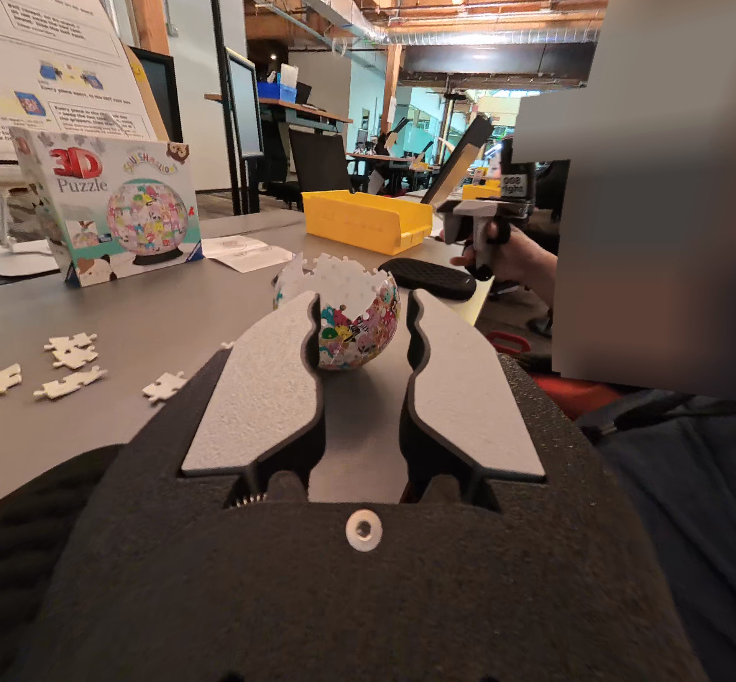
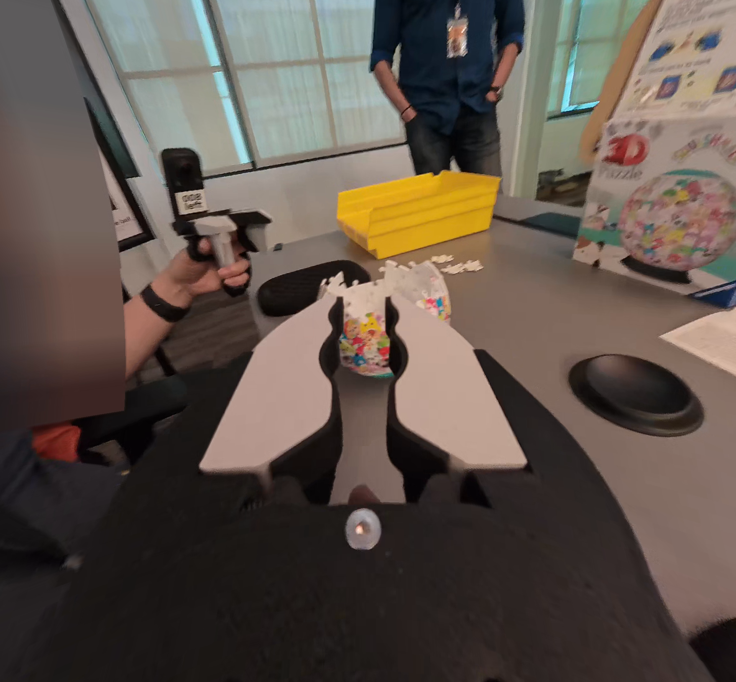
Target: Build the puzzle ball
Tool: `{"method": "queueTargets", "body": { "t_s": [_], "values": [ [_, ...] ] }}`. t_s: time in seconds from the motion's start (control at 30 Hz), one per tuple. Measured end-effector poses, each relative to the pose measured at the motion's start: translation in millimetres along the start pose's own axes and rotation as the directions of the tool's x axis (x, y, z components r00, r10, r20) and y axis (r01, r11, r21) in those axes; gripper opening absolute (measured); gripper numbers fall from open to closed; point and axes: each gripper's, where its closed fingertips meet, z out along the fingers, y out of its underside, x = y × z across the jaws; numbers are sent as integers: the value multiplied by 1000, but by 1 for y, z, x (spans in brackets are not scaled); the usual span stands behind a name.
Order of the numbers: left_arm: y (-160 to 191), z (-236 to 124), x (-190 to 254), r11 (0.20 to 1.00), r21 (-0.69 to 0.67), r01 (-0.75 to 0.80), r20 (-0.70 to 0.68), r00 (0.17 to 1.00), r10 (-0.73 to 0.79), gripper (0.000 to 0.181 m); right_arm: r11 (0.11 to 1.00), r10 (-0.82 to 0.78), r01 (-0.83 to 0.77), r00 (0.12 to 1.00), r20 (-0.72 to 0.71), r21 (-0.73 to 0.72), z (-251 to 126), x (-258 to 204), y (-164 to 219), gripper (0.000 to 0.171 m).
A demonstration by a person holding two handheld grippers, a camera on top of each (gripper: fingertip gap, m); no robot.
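The half-built puzzle ball (image 1: 358, 328), an open colourful shell with a white inside, sits on the grey table (image 1: 139, 316). A second shell part (image 1: 290, 276) lies just behind it. My left gripper (image 1: 364, 304) is open and empty, short of the ball, which shows between its fingers. My right gripper (image 2: 364, 306) is open with a narrower gap and empty, and the ball (image 2: 364, 344) shows beyond its tips beside the second part (image 2: 428, 296). Each gripper shows in the other's view, held in the air off the table's edge: the right (image 1: 450, 210), the left (image 2: 259, 226).
Loose white pieces (image 1: 71, 352) lie on the left. A yellow bin (image 1: 366, 220), the puzzle box (image 1: 111, 204), a black oval pad (image 1: 428, 278), a black round stand (image 2: 637, 396) and paper sheets (image 1: 247, 252) are on the table. A person (image 2: 446, 65) stands behind it. The gap from one gripper's tips to the other's is roughly 25 cm.
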Motion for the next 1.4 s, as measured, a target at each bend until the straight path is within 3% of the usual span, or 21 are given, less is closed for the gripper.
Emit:
{"method": "queueTargets", "body": {
  "t_s": [0.1, 0.2, 0.3, 0.4, 0.5, 0.57, 0.63, 0.77, 0.93, 1.0, 1.1, 1.2, 1.4],
  "values": [
    [7, -8, -1, 999, -38, 15, 53, 999, -13, 40, 1000, 7, -6, 999, -36, 10, 1, 2, 1, 10],
    [26, -9, 0, 987, -163, 9, 69, 998, 2, 44, 994, 7, -9, 1000, -23, -111, 15, 7, 30, 2],
    [40, -5, -8, 969, -246, -25, 111, 992, 54, 46, 981, -9, -6, 997, -75, -194, 31, 22, 47, 12],
    [44, 3, -10, 966, -257, -10, 117, 992, 41, 47, 980, 67, -75, 997, -46, -183, 49, 30, 31, 21],
    [47, 14, -14, 961, -276, -11, 124, 991, 47, 48, 909, 82, -56, 996, 46, -413, 75, 32, 24, 49],
    [47, 21, -18, 959, -281, -27, 131, 989, 66, 49, 833, 4, 27, 998, 55, -552, 88, 44, 24, 49],
    [46, 25, -19, 963, -268, -24, 126, 990, 59, 49, 812, -62, 87, 996, 62, -577, 100, 55, 17, 45],
    [50, 25, -26, 963, -268, -8, 128, 991, 44, 49, 875, -9, 26, 999, 37, -484, 112, 62, 7, 43],
    [56, 15, -44, 951, -310, 0, 157, 986, 51, 48, 975, 114, -115, 993, -16, -193, 94, 71, -13, 40],
    [56, 11, -53, 938, -346, -9, 168, 983, 71, 46, 989, 71, -78, 996, -56, -124, 79, 77, -14, 39],
    [62, 7, -70, 894, -446, -32, 165, 979, 117, 46, 993, -114, 108, 982, -152, -48, 58, 86, -12, 27],
    [70, 9, -84, 838, -541, -69, 125, 979, 161, 45, 997, -80, 81, 985, -153, -1, 47, 92, -1, 13],
    [87, 35, -103, 738, -642, -208, -68, 974, 215, 49, 996, -45, 59, 976, -212, 60, 42, 129, 23, 15]
  ]
}}
